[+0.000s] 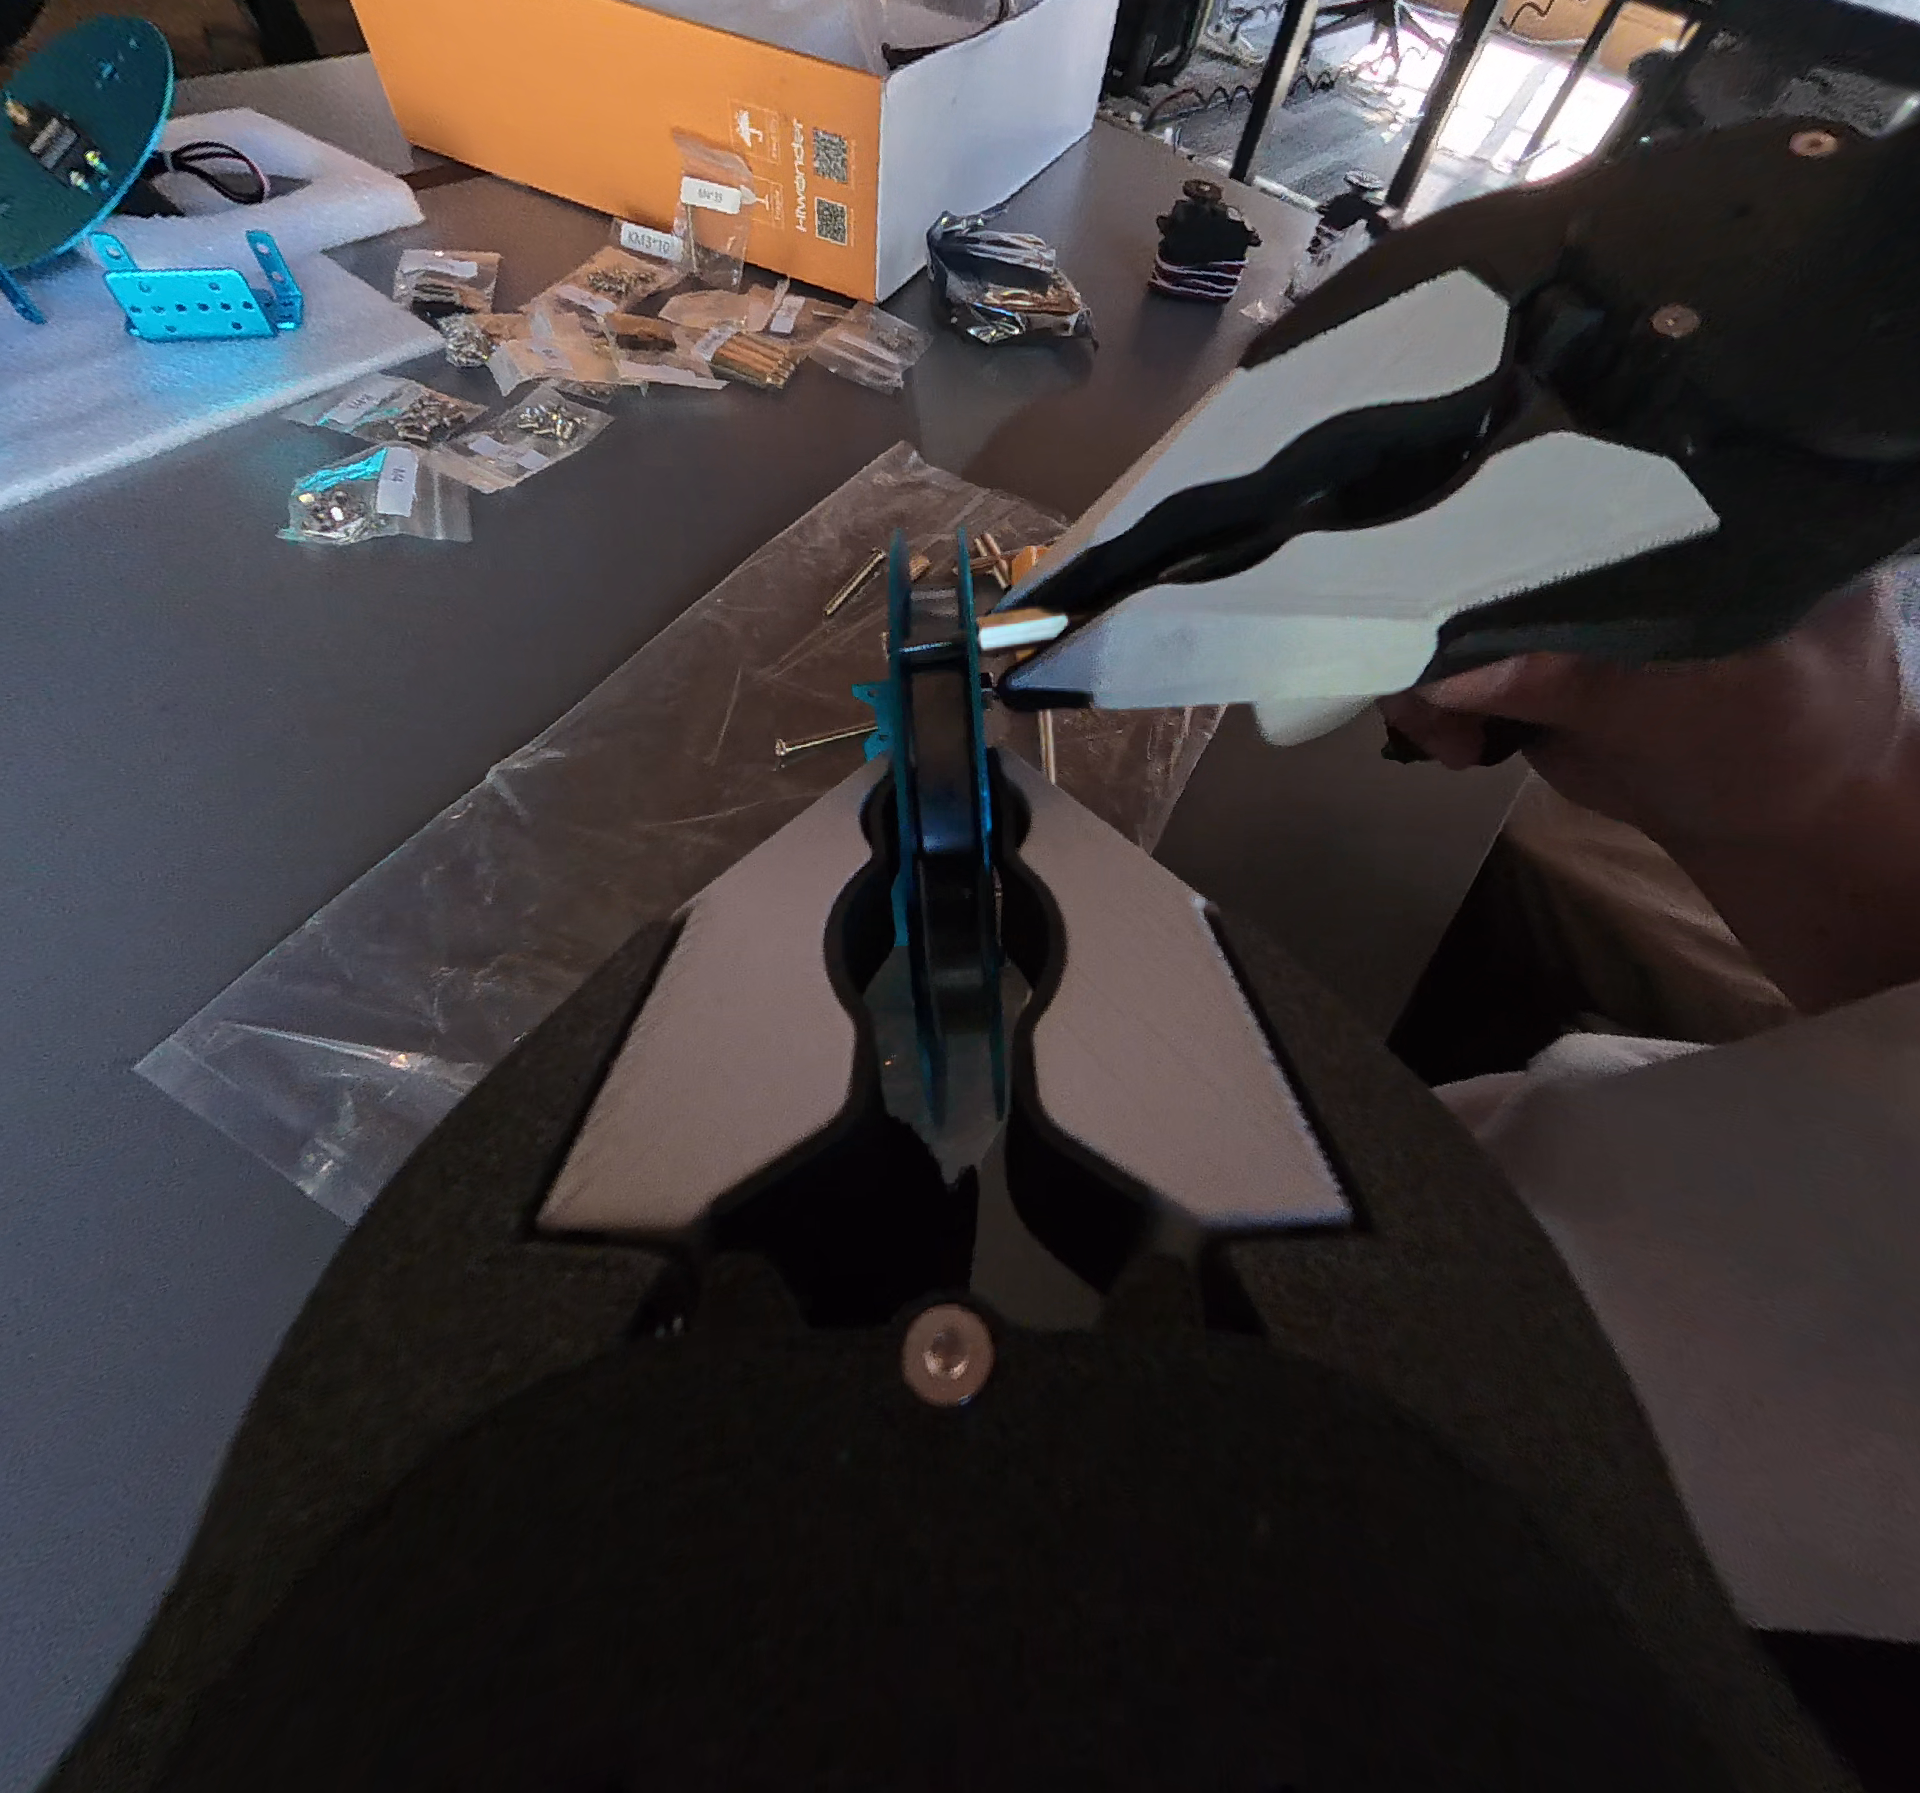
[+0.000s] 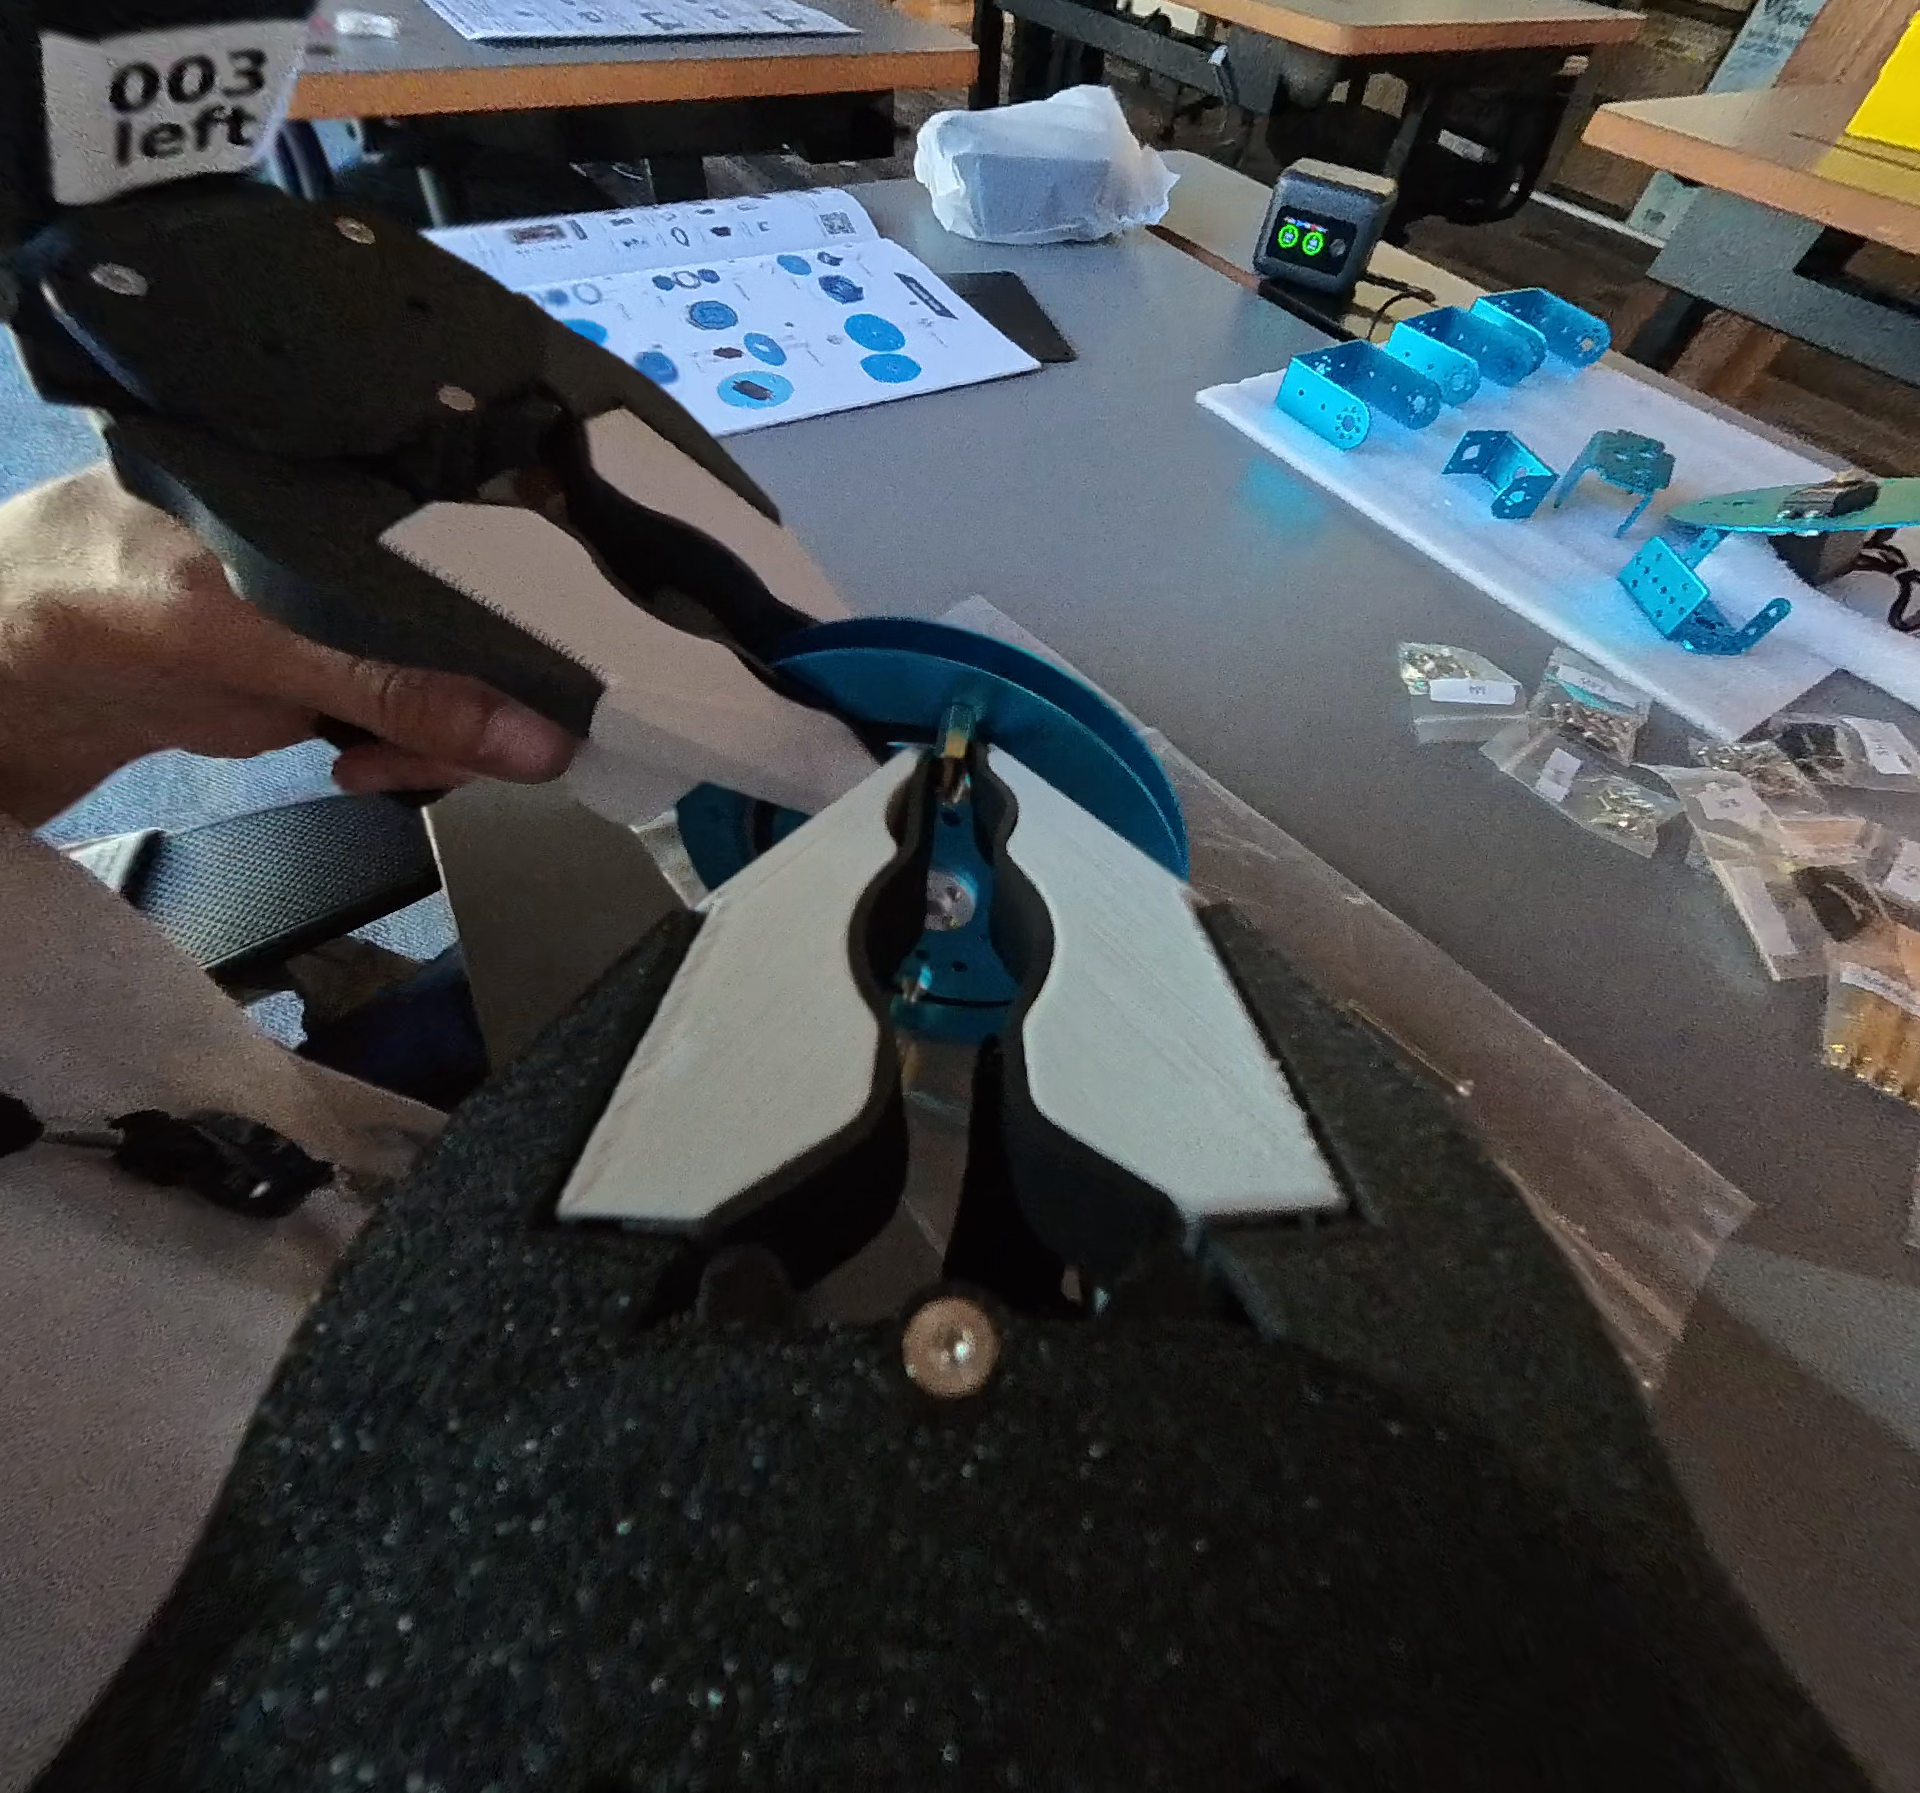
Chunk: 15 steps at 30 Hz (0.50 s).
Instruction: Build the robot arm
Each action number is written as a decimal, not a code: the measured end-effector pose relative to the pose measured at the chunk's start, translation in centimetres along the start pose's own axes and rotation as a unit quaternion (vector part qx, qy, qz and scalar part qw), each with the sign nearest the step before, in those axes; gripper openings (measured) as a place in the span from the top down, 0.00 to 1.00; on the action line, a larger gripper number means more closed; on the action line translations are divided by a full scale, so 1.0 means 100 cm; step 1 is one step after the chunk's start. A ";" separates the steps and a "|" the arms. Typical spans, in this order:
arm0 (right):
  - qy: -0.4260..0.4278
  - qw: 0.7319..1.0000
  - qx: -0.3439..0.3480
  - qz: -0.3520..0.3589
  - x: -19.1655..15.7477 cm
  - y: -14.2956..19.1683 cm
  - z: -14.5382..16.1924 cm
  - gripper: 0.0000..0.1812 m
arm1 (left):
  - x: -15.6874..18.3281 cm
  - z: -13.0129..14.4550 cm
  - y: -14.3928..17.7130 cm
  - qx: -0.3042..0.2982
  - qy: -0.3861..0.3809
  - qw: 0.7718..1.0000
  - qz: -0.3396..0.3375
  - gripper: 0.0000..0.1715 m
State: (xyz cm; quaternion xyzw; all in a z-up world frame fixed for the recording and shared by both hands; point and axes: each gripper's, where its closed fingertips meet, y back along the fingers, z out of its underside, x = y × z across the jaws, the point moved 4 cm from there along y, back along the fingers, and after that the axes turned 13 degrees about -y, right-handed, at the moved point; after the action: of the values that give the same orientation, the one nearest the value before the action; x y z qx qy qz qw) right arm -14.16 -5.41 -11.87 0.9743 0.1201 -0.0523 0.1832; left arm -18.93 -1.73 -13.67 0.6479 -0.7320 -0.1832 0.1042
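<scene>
A blue anodised metal assembly of two round discs with a black block sandwiched between them [image 1: 940, 839] stands edge-on at the centre of the left wrist view, held above a clear plastic bag [image 1: 582, 912] spread on the grey table [image 1: 208, 704]. The left gripper [image 1: 940, 787] has its white fingers closed against both faces of the discs, clamping them. From the right of that frame the right gripper [image 1: 1003, 657] comes in, its tips almost together and touching the disc rim; a small brass-coloured piece seems pinched between them, though it is too small to be sure of. In the right wrist view the same discs [image 2: 1039, 704] sit just beyond the right gripper's tips [image 2: 951, 767], with the left gripper [image 2: 831, 694] reaching in from the left.

Loose long screws [image 1: 831, 735] lie on the bag. Farther off, in the upper left, small bags of screws [image 1: 520, 372] are scattered before an orange and white cardboard box [image 1: 623, 81], and blue perforated metal brackets [image 2: 1444, 361] rest on white foam sheet [image 2: 1558, 538]. An open printed instruction booklet [image 2: 769, 309] lies at upper centre of the right wrist view.
</scene>
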 end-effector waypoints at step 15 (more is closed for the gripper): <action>-0.016 0.992 0.006 -0.125 0.002 0.014 0.008 0.98 | -0.033 -0.013 0.030 0.129 0.015 0.929 0.346 0.86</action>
State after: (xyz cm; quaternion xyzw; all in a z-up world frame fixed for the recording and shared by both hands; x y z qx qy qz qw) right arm -13.64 -6.88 -12.16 0.9518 0.2374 -0.0907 0.1715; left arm -20.74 1.60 -10.98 0.3646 -0.9265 -0.0304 0.0878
